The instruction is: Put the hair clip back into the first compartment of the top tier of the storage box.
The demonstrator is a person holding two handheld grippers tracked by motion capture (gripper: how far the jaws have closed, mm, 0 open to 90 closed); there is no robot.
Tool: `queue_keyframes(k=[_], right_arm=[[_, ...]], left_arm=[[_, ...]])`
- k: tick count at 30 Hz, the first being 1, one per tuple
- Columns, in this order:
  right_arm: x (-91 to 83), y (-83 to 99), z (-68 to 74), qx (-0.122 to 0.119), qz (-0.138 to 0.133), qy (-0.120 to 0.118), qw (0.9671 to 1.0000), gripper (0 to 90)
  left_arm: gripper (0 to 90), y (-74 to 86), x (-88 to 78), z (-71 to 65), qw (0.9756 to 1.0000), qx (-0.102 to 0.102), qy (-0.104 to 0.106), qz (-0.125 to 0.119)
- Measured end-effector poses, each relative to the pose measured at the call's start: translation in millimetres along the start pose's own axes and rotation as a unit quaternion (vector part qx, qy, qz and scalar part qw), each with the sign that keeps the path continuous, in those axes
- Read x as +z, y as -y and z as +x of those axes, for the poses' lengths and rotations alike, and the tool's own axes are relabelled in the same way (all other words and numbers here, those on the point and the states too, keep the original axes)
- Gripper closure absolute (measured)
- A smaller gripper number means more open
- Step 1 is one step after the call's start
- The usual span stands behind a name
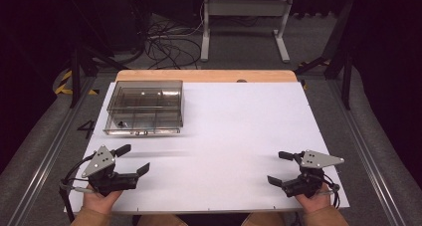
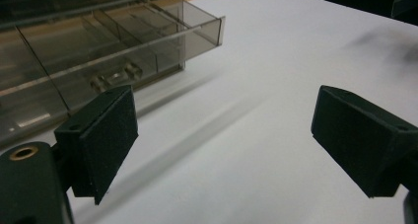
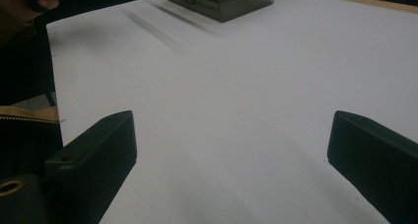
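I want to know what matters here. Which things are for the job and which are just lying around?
For the job:
- smoky clear plastic drawer box with compartments, nearest the left gripper
- left gripper and right gripper, both open above the white table sheet

Just lying about:
- tangled black cables on the floor
- white metal desk frame behind the table

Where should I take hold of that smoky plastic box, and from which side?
Probably the small clasp on the front lip of the clear box, approached from the person's side with the left tool, the nearer one, open. The box is wide and flat, likely broader than the jaws open, so that lip is the graspable part.
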State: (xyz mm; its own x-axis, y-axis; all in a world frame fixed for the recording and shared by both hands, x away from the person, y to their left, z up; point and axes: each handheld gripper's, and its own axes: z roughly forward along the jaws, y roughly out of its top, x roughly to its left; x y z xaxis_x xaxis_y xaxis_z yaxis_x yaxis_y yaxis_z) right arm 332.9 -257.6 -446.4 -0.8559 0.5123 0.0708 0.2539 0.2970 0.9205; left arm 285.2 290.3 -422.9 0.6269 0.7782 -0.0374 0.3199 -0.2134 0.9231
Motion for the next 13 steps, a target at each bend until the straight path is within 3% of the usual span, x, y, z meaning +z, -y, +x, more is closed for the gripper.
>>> queue_keyframes(k=[3,7,13], right_arm=[[-0.1,0.0,0.1,0.0,0.0,0.0,1.0,5.1],[0.3,0.1,0.0,0.0,0.0,0.0,1.0,5.0],[1.2,0.1,0.4,-0.001,0.0,-0.001,1.0,5.0]], left_arm=[[10.4,11.0,2.3,0.6,0.9999,-0.012,0.004,0.0],[10.2,23.4,6.3,0.8,0.9999,-0.007,0.0,0.01],[9.8,22.4,2.8,0.9,0.9999,0.01,-0.005,-0.003]])
